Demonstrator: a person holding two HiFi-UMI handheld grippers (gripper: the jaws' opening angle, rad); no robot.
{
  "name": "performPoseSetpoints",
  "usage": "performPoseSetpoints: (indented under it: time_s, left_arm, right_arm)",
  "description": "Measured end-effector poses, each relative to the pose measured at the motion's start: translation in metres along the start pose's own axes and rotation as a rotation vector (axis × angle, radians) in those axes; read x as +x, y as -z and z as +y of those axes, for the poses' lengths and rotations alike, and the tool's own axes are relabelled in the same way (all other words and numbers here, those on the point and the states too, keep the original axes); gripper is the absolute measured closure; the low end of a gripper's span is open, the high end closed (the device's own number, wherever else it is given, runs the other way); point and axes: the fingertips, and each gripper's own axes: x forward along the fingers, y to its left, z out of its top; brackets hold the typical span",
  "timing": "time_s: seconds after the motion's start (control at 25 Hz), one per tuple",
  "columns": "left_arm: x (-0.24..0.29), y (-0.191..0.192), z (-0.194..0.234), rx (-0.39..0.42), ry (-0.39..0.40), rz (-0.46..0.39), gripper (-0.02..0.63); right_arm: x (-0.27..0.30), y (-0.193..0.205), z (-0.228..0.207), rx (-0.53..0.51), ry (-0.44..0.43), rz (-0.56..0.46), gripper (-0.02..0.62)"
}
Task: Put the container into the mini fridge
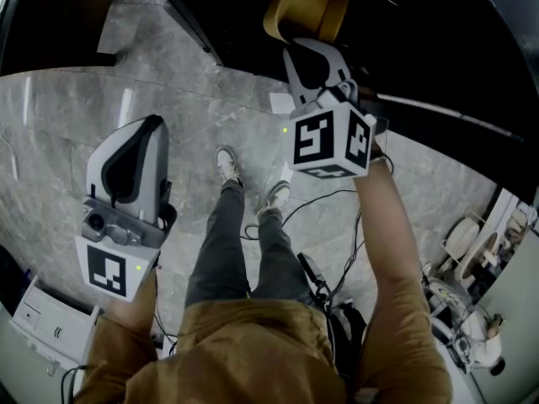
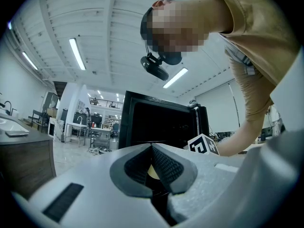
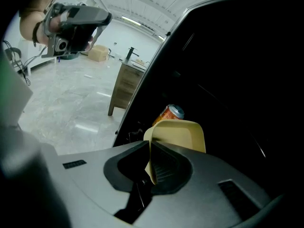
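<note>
A pale yellow container (image 3: 183, 134) hangs by its near rim in my right gripper (image 3: 149, 144), which is shut on it. It sits at the mouth of the black mini fridge (image 3: 228, 80), whose inside is dark. In the head view the container (image 1: 307, 7) is at the top, just past the right gripper (image 1: 310, 50) and over the dark fridge (image 1: 421, 40). An orange drink can (image 3: 168, 114) stands inside the fridge behind the container. My left gripper (image 2: 152, 147) is shut and holds nothing. It points level at the open fridge (image 2: 156, 122) from farther back, at the left in the head view (image 1: 153, 123).
Below me are the person's legs and shoes (image 1: 227, 165) on a grey marble floor, with cables (image 1: 337, 200) trailing across it. A white box (image 1: 50, 322) lies at the lower left. A wooden cabinet (image 3: 126, 87) stands left of the fridge.
</note>
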Motion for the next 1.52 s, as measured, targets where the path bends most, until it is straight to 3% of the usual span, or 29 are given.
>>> performPoseSetpoints:
  time_s: [1.52]
  left_arm:
    - [-0.004, 0.018, 0.010, -0.018, -0.017, 0.022, 0.606]
  right_arm:
    - [0.048, 0.030, -0.018, -0.044, 0.021, 0.142, 0.586]
